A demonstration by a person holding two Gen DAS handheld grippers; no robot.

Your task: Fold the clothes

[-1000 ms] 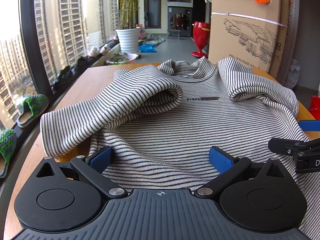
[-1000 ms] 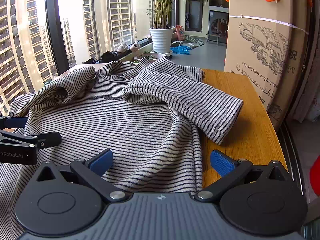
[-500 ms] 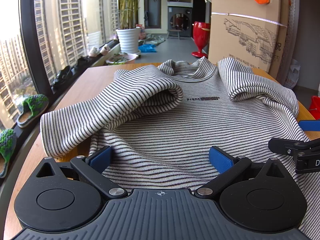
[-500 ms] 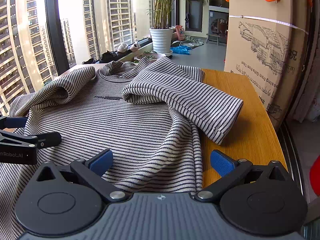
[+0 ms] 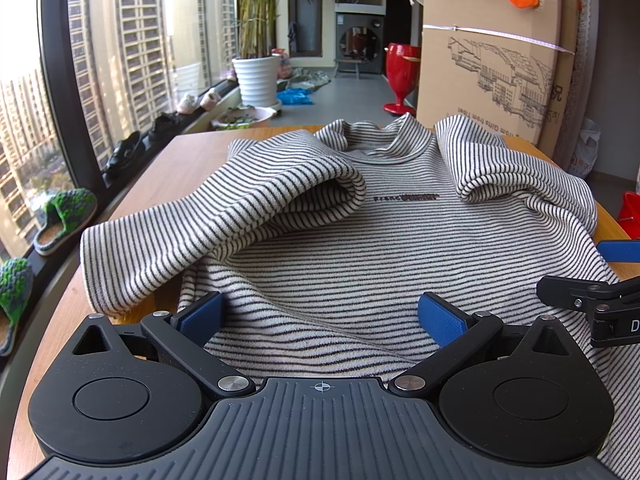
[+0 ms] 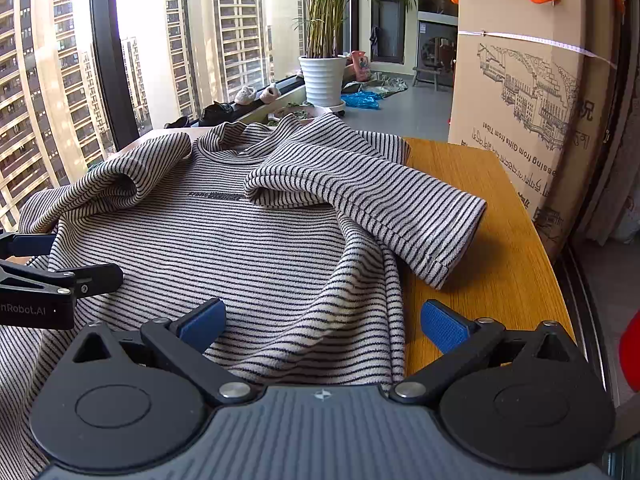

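- a striped sweater [image 5: 360, 248] lies front-up on the wooden desk [image 6: 492, 216], collar at the far end, both sleeves folded in over the chest.
- the left claw [image 5: 320, 312] sits low at the near hem, jaws spread wide, its blue pads [image 5: 440, 318] resting over the left part of the hem with nothing pinched between them.
- the right claw [image 6: 324, 320] is likewise wide open at the hem's right corner; one pad is over the fabric, the other over bare desk just beside the sweater's edge.
- each claw shows at the side of the other's view, near one another.
- a cardboard box [image 6: 532, 92] stands beyond the desk's right edge, a potted plant [image 5: 258, 80] near the window.
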